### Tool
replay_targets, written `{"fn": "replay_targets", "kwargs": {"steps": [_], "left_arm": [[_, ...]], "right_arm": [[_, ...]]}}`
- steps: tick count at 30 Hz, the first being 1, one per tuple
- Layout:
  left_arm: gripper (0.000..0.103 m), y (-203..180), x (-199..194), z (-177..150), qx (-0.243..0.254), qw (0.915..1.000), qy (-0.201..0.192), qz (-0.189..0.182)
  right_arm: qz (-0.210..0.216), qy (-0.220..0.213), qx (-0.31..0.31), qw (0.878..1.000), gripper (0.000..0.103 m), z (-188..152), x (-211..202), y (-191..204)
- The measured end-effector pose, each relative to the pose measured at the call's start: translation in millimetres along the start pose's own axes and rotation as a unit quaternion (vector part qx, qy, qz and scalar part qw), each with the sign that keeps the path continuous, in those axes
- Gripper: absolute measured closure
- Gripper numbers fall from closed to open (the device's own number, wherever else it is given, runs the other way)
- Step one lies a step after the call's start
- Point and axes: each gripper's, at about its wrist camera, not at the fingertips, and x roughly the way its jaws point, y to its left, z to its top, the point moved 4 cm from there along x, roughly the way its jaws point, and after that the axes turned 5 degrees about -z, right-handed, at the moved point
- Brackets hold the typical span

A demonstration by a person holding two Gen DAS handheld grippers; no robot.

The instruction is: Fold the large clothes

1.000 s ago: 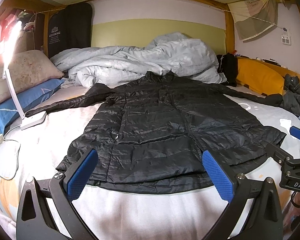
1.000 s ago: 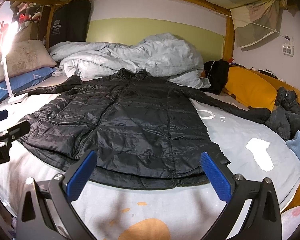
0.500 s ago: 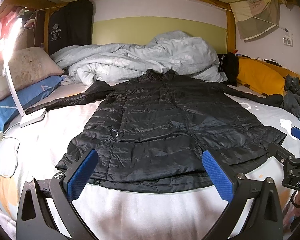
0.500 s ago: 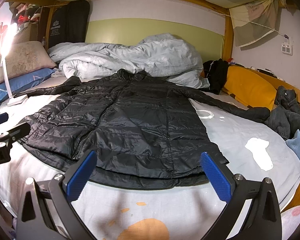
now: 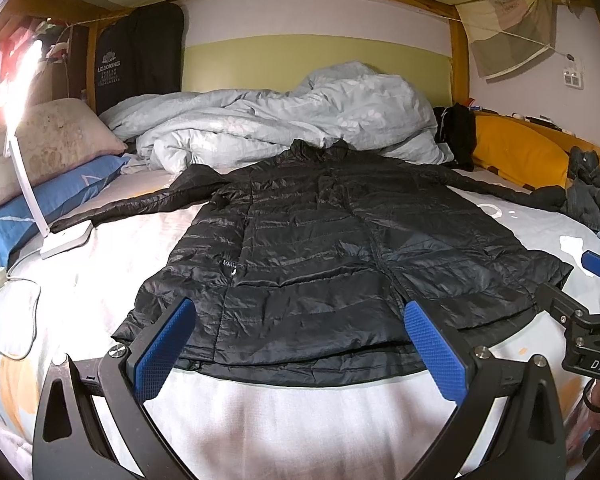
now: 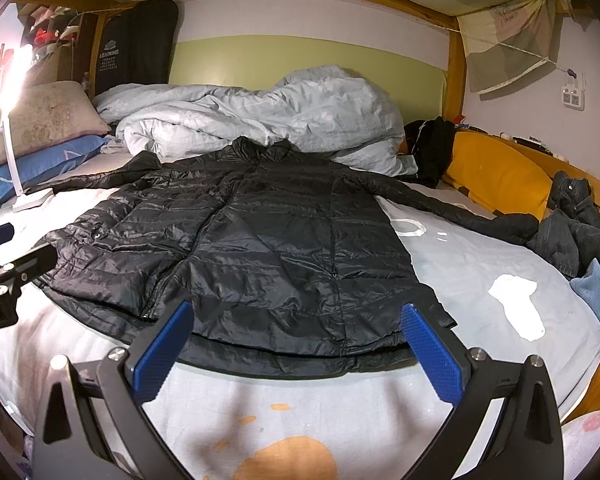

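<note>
Through my left wrist camera I see the black quilted puffer coat (image 5: 340, 248), glossy and ribbed with stitched channels, spread flat on the pale bedsheet (image 5: 280, 412) with both sleeves out. My left gripper (image 5: 300, 350) hangs with its blue, textured pads wide apart, holding nothing, just short of the coat's hem. A crumpled light-grey duvet (image 5: 280, 120) is heaped beyond the coat's collar.

Through my right wrist camera the coat (image 6: 268, 240) lies the same way, hem nearest me. My right gripper (image 6: 298, 346) is spread open and empty just before the hem's right half. A mustard cushion (image 6: 496, 176) sits right of the coat.
</note>
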Motion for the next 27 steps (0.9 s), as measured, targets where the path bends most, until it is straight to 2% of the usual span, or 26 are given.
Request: {"fn": "replay_targets", "kwargs": {"steps": [19, 27], "left_arm": [[0.000, 0.6, -7.5, 4.4, -0.005, 0.9999, -0.010, -0.006], [0.000, -1.6, -6.3, 5.3, 0.014, 0.9999, -0.006, -0.004]], "right_arm": [[0.000, 0.001, 0.001, 1.000, 0.000, -0.5, -0.1, -0.4], [0.000, 0.003, 0.002, 1.000, 0.000, -1.0, 0.2, -0.7]]}}
